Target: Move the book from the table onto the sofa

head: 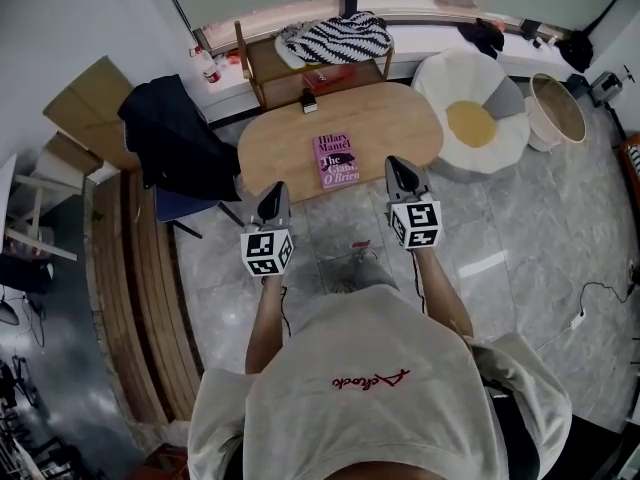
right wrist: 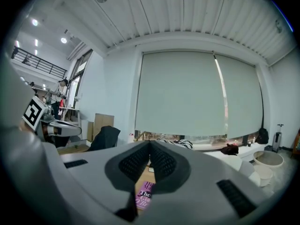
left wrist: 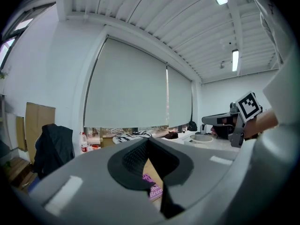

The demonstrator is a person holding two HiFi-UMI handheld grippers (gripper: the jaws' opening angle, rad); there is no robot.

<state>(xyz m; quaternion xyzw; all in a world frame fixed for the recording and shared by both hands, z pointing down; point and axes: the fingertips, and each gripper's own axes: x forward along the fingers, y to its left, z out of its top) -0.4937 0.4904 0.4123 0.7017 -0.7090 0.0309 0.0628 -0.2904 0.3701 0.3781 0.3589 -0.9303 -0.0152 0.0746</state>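
Note:
A pink-purple book [head: 336, 160] lies flat at the near edge of the oval wooden table [head: 400, 118]. Both grippers hover level over the floor just short of that edge, one on each side of the book. The left gripper [head: 276, 190] is shut and empty, as is the right gripper [head: 397, 165]. In the left gripper view the jaws [left wrist: 148, 141] meet, with the book [left wrist: 152, 187] showing below them. The right gripper view shows closed jaws [right wrist: 150, 145] above the book [right wrist: 144, 195]. A white round sofa seat [head: 505, 138] with a yellow cushion stands right of the table.
A dark jacket [head: 175, 138] hangs over a chair left of the table. Behind the table stands a wooden rack [head: 262, 73] with a striped cloth [head: 335, 38]. A small black object [head: 309, 98] lies on the table's far edge. A wicker basket [head: 558, 108] sits at the far right.

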